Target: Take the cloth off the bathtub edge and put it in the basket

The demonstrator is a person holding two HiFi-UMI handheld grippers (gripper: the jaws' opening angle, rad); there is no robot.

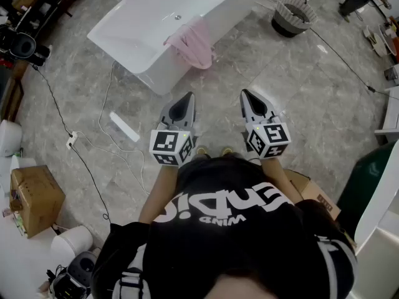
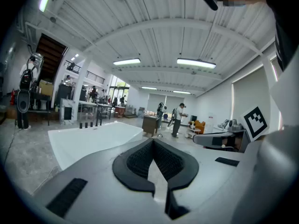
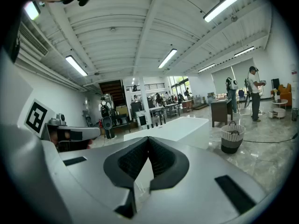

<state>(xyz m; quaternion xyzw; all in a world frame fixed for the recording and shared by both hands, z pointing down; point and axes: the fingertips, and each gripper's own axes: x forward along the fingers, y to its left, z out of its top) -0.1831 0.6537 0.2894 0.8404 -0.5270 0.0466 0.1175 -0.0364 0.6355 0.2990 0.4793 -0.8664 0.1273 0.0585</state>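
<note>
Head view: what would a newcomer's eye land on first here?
The white bathtub at upper left, with a pink cloth draped over its near edge, stands out against the grey floor. A striped basket sits at upper right. Nearer, the left gripper and right gripper point forward, both shut and empty.

Head cam's up high, looking steeply down at the floor (image 1: 280, 92). Both gripper cams ride low, facing fwd along their jaws. All 3 catch the bathtub (image 1: 156, 23), not close; basket (image 1: 293, 14) only head + right.
</note>
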